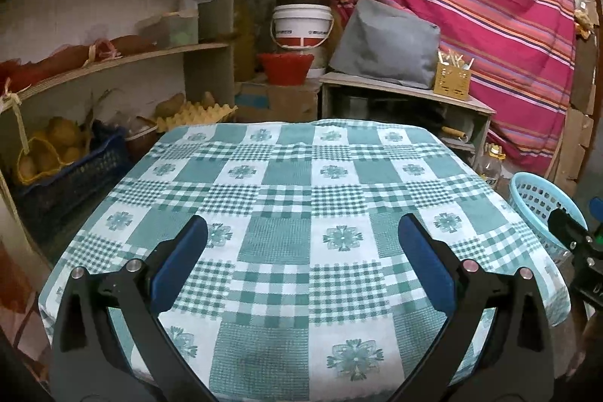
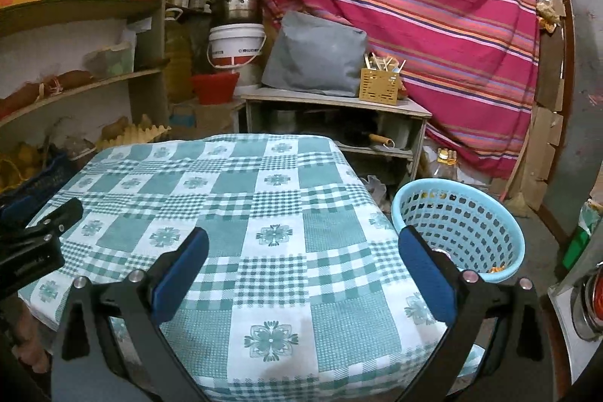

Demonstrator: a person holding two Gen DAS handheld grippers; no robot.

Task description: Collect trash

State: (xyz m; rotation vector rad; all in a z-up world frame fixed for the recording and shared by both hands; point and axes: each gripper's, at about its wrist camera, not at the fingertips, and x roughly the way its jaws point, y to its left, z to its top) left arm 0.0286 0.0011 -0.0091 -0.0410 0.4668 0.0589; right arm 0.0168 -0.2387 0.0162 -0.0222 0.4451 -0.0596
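Basket (image 2: 458,226) beside table (image 2: 339,153) edge, both claws spread wide

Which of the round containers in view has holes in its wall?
The light blue basket on the floor beside the table; the white bucket and metal pot have solid walls.

We count one worktop (image 2: 279,251) under a single green-and-white checked cloth (image 2: 233,198), with no loose items on it. One pale blue perforated basket (image 2: 486,213) stands on the floor just beside the worktop; small yellowish bits lie inside, too few pixels to count. Behind: one steel pot (image 2: 235,2) on one white bucket (image 2: 235,46), one red tub (image 2: 215,87), one grey cushion (image 2: 314,57), one yellow utensil holder (image 2: 378,83), one striped hanging cloth (image 2: 414,6). Two grippers noted: the left gripper (image 1: 303,240) and the right gripper (image 2: 303,243), each with two blue-padded jaws set wide apart.
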